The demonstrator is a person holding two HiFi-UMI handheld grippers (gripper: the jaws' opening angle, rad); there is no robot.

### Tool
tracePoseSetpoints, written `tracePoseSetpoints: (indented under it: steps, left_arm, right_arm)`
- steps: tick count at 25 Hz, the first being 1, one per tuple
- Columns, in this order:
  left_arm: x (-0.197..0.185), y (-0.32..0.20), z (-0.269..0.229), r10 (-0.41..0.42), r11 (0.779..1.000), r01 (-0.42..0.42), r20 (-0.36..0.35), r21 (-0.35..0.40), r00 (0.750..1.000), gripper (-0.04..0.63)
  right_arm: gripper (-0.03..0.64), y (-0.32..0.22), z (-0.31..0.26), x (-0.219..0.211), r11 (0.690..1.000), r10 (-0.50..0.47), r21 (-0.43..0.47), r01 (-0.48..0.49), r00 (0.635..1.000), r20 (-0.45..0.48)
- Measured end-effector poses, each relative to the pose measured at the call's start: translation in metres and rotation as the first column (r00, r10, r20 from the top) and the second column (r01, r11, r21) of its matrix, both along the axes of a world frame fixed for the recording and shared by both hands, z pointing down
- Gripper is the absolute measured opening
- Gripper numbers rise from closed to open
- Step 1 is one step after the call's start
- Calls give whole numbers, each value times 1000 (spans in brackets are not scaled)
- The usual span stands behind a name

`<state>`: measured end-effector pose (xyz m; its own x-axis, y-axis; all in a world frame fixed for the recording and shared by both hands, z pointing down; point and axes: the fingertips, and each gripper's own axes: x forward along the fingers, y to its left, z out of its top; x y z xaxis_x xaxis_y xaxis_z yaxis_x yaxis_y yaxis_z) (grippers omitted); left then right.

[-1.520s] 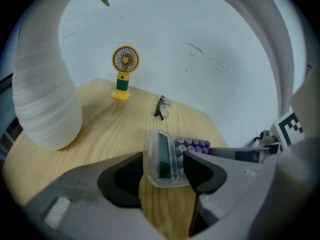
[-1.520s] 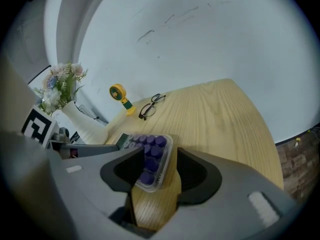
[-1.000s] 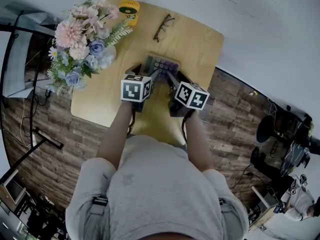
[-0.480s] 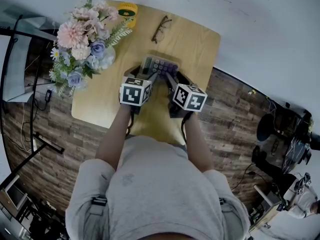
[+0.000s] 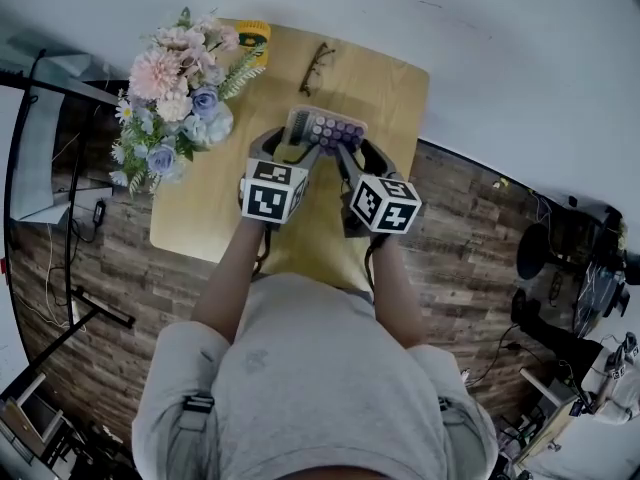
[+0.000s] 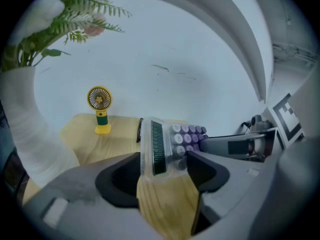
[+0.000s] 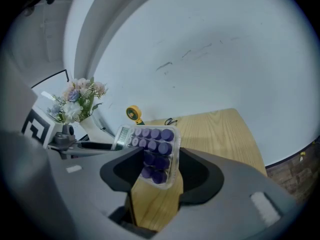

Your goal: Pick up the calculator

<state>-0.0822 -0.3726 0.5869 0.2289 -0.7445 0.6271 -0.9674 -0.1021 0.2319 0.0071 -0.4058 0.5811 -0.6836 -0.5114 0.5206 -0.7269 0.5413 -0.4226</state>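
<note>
Purple-keyed calculator [image 5: 325, 130] held above table [image 5: 385, 88] — fingers [image 6: 212, 173] clamp both ends.

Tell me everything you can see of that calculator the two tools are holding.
The calculator is a small flat slab in a clear, plastic-looking case with rounded corners. It has rows of round purple keys and a dark display strip at one end. It is tilted and seems to be off the wooden table. The left gripper has its jaws on the display end, and the right gripper has its jaws on the key end. Nothing else appears to touch it.
</note>
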Motion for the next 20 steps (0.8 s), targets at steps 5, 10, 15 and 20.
tracePoseSetpoints:
  steps: [5, 10, 15, 20]
  left_arm:
    - [3, -3, -27, 36, 997, -38, 22, 67, 999, 302]
    - [9, -7, -51, 86, 988, -89, 36, 125, 996, 302]
    - [17, -10, -80, 116, 973, -120, 32, 196, 993, 302]
    - [26, -10, -108, 157, 954, -159, 29, 256, 987, 302]
  right_arm:
    - [216, 0, -27, 4, 997, 35, 72, -37, 999, 20]
    - [215, -1, -53, 12, 986, 69, 148, -74, 997, 38]
    - [215, 0, -84, 21, 965, 101, 237, -111, 993, 54]
    - [215, 3, -115, 30, 935, 127, 326, -142, 990, 66]
